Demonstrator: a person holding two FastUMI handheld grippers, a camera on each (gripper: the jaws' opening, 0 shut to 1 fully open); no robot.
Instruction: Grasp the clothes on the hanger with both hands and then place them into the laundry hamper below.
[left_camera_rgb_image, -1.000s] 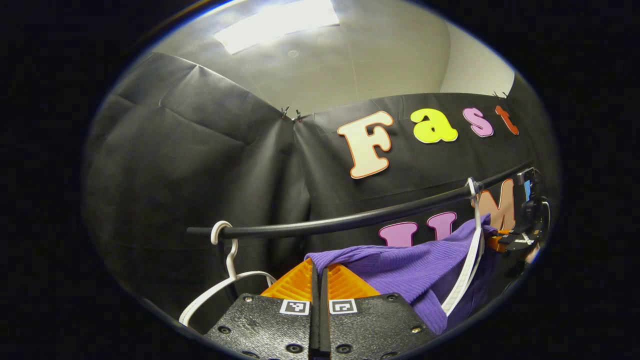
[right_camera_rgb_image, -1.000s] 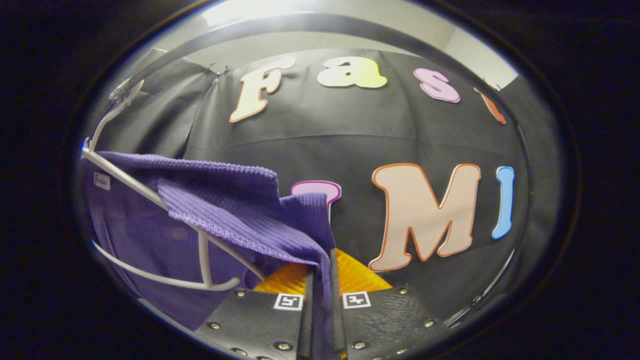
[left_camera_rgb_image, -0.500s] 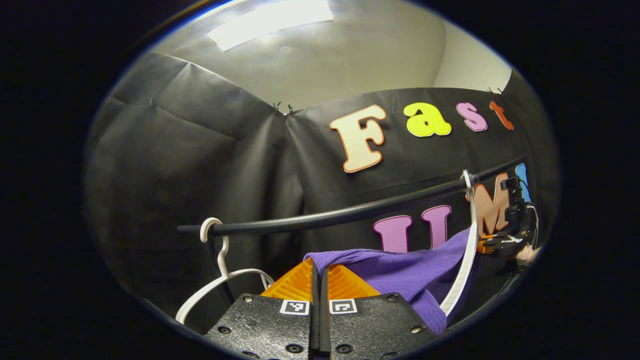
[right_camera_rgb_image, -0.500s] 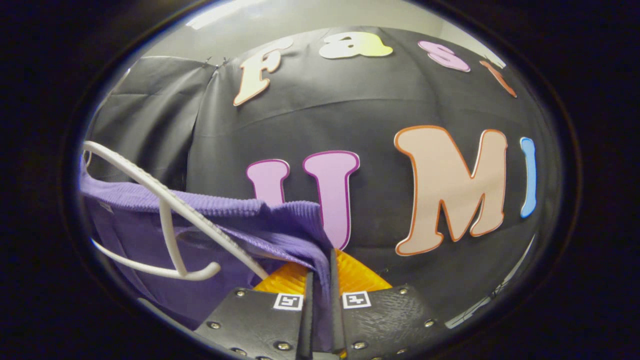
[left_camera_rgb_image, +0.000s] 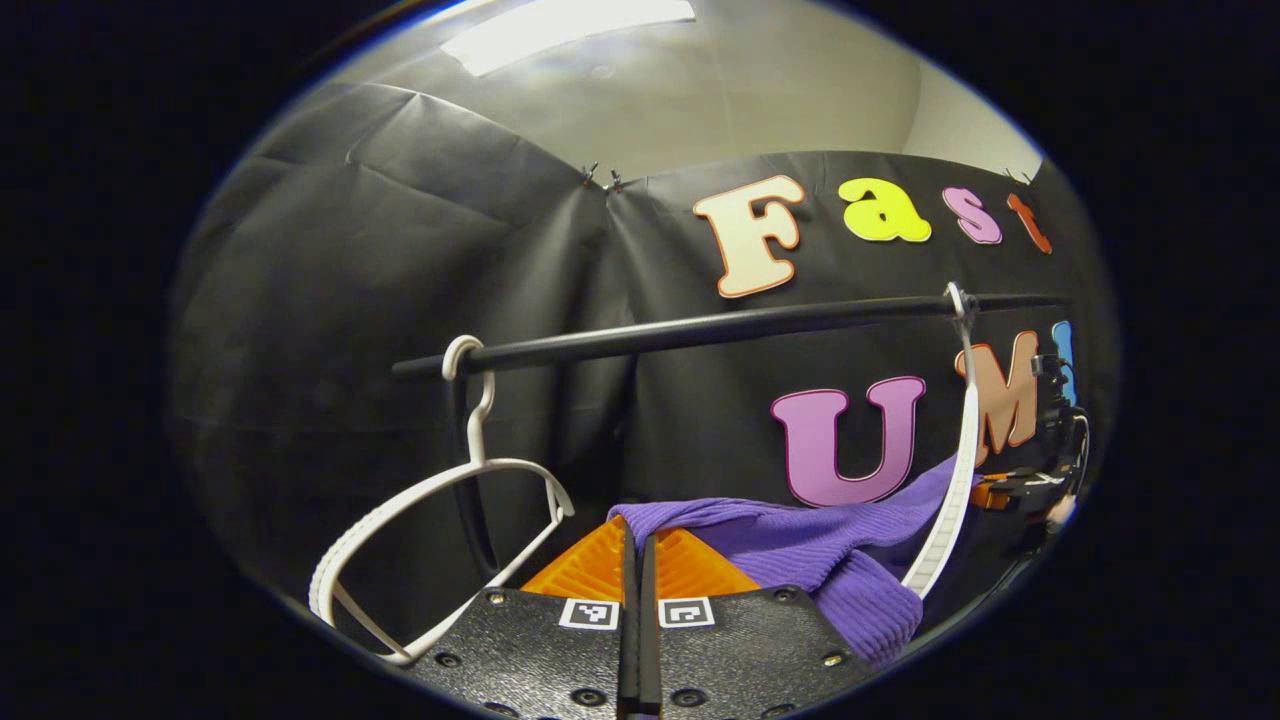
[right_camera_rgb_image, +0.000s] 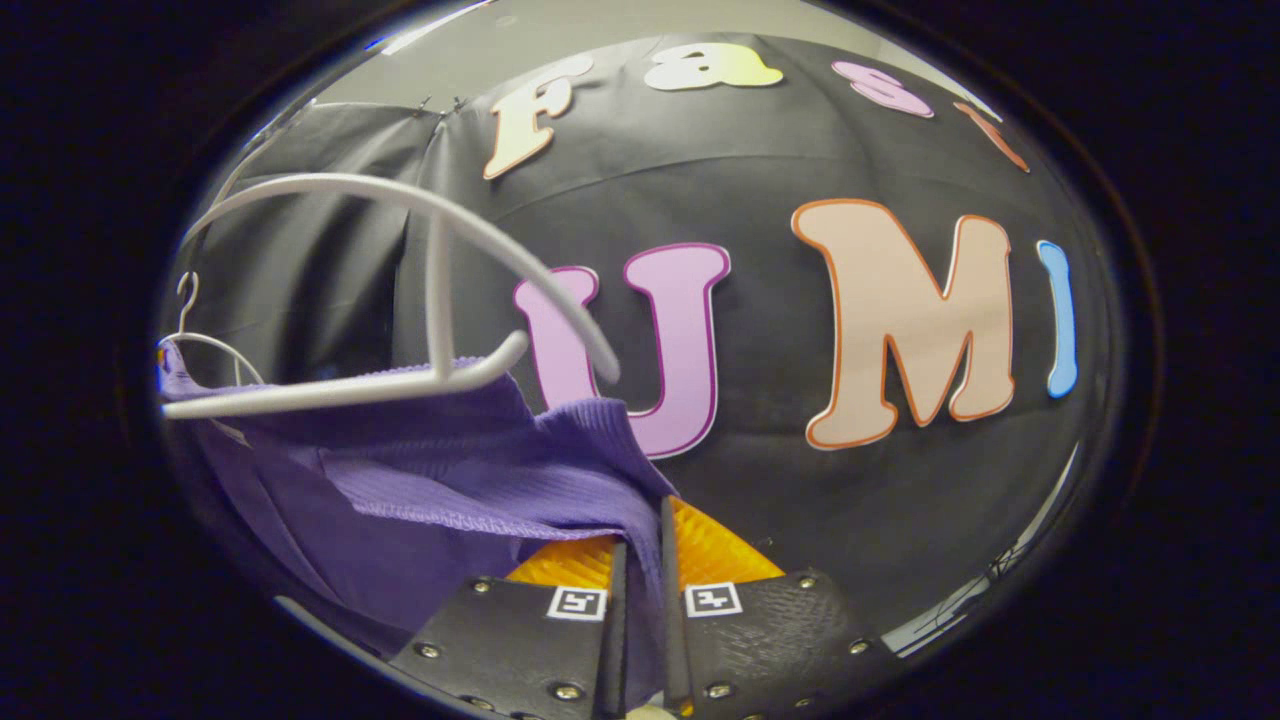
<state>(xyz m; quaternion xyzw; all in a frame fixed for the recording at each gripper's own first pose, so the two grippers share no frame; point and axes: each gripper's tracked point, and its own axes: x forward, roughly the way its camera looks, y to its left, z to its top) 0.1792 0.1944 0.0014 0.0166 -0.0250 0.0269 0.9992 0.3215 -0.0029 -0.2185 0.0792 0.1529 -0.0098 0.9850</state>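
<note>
Booth: black cloth wall, pale ceiling above.
Rail (left_camera_rgb_image: 720, 328): dark bar running across, carrying two white hangers.
Garment (right_camera_rgb_image: 450, 470): purple knit, off its hanger (right_camera_rgb_image: 400, 290) and hanging below it, stretched sideways between the two tools.
Spare hanger (left_camera_rgb_image: 440, 520): bare, at the rail's left end.
Left gripper (left_camera_rgb_image: 640, 560): clenched, apparently on the garment's left edge.
Right gripper (right_camera_rgb_image: 640, 560): clenched on the right edge.
Next: hamper lies below; lower both ends together.
</note>
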